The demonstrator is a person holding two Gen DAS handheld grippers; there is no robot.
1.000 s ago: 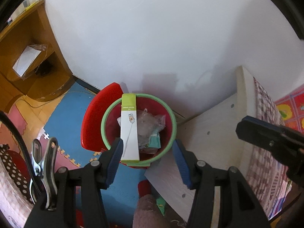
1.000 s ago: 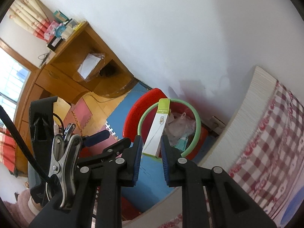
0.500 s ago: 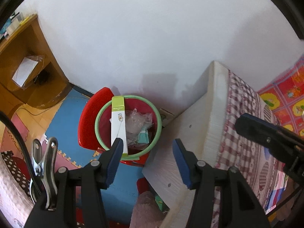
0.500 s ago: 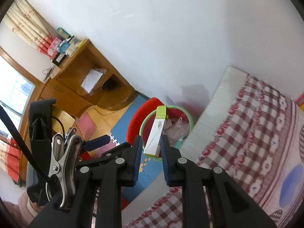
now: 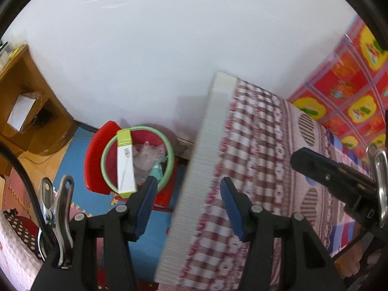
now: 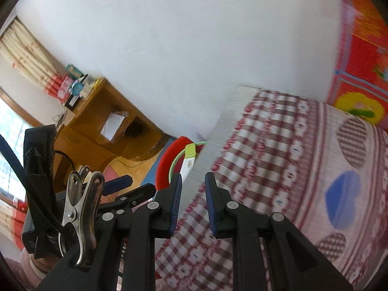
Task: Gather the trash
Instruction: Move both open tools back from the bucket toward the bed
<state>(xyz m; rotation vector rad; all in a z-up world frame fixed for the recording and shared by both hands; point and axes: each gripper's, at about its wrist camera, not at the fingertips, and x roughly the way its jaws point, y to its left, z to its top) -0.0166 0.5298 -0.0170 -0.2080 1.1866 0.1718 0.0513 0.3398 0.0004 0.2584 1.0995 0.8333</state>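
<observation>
A red trash bin with a green rim (image 5: pixel 169 150) stands on the floor between the wall and the bed. It holds a long white and green box (image 5: pixel 125 162) and crumpled plastic wrappers (image 5: pixel 145 155). My left gripper (image 5: pixel 188 189) hangs above the bed's edge, to the right of the bin, open with nothing between its pads. My right gripper (image 6: pixel 193 181) is over the bed with a narrow gap and nothing in it. In the right wrist view the bin (image 6: pixel 167 162) and box (image 6: pixel 189 160) peek out behind the mattress edge.
A bed with a red and white checked sheet (image 5: pixel 254 169) fills the right side, and a bright patterned cloth (image 5: pixel 351 72) lies behind it. A wooden desk (image 5: pixel 24 111) stands at the left by the wall. Blue foam mats (image 5: pixel 72 160) cover the floor.
Both grippers have drawn up and away from the bin toward the bed. The bin looks smaller and sits further left, and the checked sheet fills more of both views. Jaw gaps are unchanged.
</observation>
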